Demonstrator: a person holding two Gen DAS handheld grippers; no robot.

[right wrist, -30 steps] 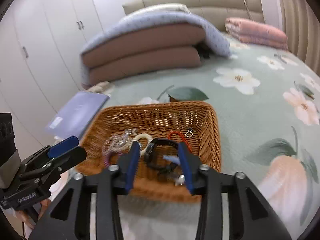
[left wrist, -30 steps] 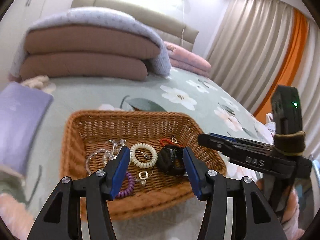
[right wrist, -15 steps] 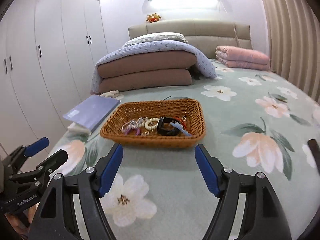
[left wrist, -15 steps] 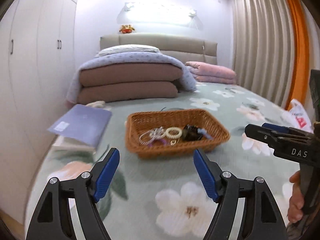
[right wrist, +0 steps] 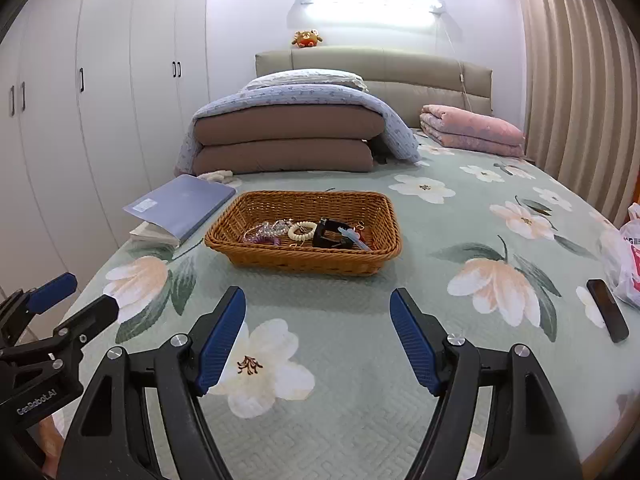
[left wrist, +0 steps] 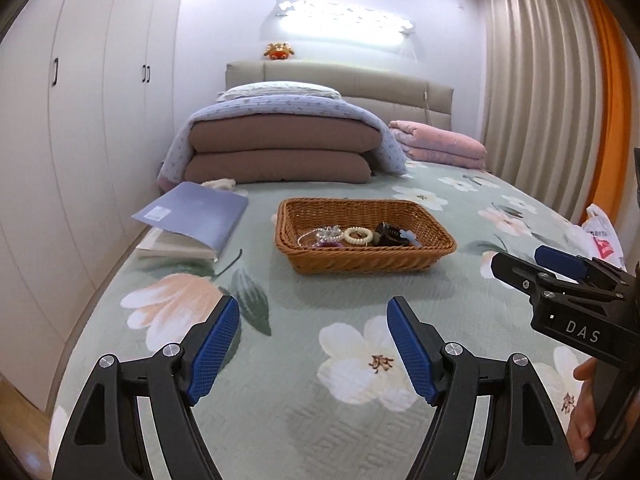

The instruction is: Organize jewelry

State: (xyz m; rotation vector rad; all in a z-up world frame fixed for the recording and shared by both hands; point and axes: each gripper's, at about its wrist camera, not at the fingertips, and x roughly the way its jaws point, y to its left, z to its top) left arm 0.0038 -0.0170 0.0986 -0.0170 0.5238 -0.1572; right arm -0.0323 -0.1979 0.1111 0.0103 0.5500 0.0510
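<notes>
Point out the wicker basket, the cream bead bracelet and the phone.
wicker basket (right wrist: pixel 304 262), right wrist view, front wall.
cream bead bracelet (right wrist: pixel 302 231), right wrist view, bead ring.
phone (right wrist: pixel 607 310), right wrist view, screen.

bedroom – home | bed (right wrist: pixel 360 360) – folded quilts (right wrist: pixel 288 136) | wardrobe (right wrist: pixel 104 100)

We saw a blue folder (right wrist: pixel 182 205) lying on the floral bedspread (right wrist: pixel 460 240), near folded brown quilts (right wrist: pixel 286 140) and a pink blanket (right wrist: pixel 472 130). A black phone (right wrist: pixel 607 310) lay beside a plastic bag (right wrist: pixel 630 256), and a plush toy (right wrist: pixel 307 38) sat atop the headboard (right wrist: pixel 400 66).
</notes>
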